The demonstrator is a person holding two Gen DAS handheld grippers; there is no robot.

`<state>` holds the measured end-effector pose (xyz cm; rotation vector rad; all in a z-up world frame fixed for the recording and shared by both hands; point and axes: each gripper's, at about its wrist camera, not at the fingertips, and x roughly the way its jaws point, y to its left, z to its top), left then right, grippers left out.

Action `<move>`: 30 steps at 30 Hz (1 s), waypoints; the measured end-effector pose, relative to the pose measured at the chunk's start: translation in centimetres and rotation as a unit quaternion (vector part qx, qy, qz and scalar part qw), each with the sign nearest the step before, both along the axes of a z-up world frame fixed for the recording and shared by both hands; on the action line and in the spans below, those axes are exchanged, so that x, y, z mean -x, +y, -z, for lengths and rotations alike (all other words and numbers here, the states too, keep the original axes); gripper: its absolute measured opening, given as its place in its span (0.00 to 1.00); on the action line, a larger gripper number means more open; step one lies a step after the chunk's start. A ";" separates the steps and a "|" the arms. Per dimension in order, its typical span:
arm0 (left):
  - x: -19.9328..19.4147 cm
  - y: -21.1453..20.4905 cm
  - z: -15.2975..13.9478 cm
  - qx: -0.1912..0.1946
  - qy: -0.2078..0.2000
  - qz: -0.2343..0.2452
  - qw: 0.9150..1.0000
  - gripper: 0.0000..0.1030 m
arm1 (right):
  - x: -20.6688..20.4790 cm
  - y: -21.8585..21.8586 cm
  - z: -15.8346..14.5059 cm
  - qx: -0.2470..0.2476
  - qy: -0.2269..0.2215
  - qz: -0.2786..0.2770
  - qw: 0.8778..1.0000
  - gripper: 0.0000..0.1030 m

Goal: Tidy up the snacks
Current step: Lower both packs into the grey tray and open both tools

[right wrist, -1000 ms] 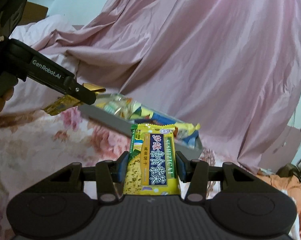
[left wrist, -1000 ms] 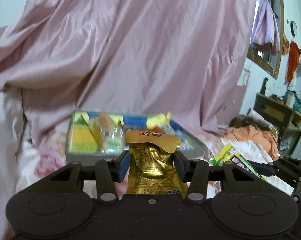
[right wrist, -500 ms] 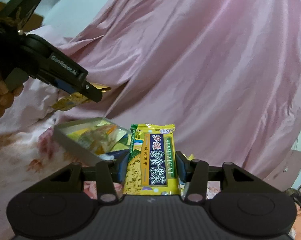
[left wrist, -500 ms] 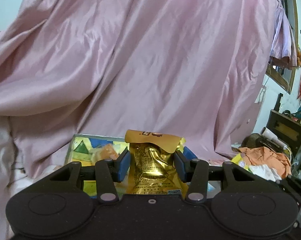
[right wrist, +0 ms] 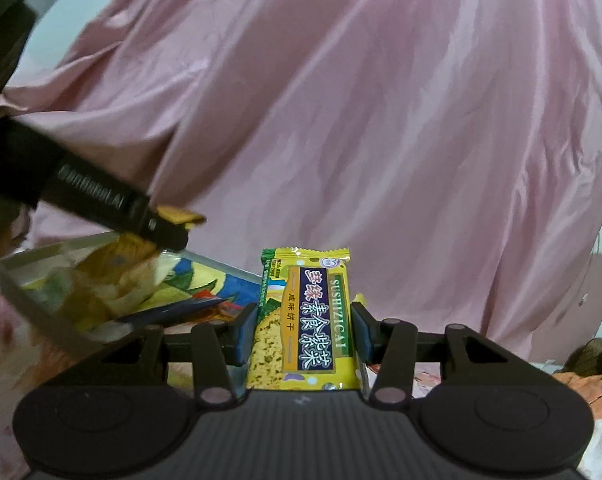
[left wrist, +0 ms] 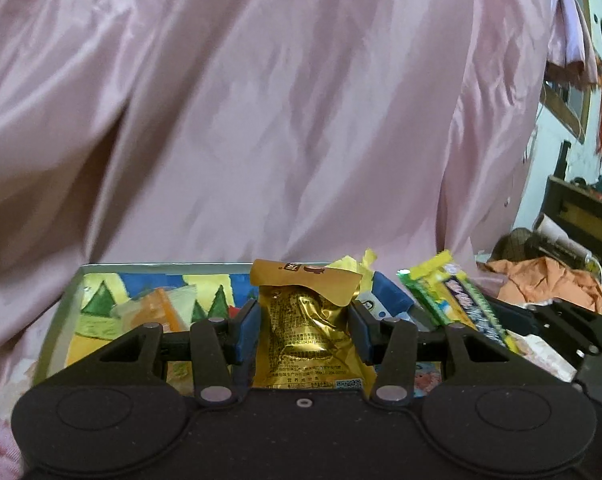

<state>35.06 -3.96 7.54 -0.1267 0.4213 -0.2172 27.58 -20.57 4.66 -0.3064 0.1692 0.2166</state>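
Observation:
My left gripper point(left wrist: 304, 330) is shut on a gold foil snack packet point(left wrist: 305, 340) and holds it over the near side of a grey tin box point(left wrist: 57, 320) with a colourful printed bottom and several snacks inside. My right gripper point(right wrist: 304, 332) is shut on a yellow and green cracker packet point(right wrist: 305, 320), just right of the same box point(right wrist: 41, 300). The left gripper with its gold packet point(right wrist: 177, 216) shows in the right wrist view above the box. The cracker packet point(left wrist: 453, 300) shows at right in the left wrist view.
A large pink sheet point(left wrist: 301, 120) hangs right behind the box. The box lies on a floral bedspread point(right wrist: 5, 360). Orange clothes point(left wrist: 541, 280) and a dark wooden shelf point(left wrist: 581, 216) stand at the far right.
Both grippers have moved forward to the box, each still holding its packet. The box now lies right under the left gripper, and the right gripper's packet has come beside it.

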 end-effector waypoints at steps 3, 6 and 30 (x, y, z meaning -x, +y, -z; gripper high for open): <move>-1.1 -0.3 0.6 -0.006 0.004 0.004 1.000 0.48 | -1.5 0.0 0.7 -0.011 0.013 0.003 1.000 0.51; -1.9 -0.6 1.4 -0.015 0.017 0.004 1.000 0.49 | -2.3 -0.1 1.4 -0.018 0.024 0.006 1.000 0.51; 3.5 0.0 -0.1 0.031 -0.018 -0.055 0.998 0.99 | 1.9 -2.5 0.0 -0.102 0.002 0.030 0.994 0.97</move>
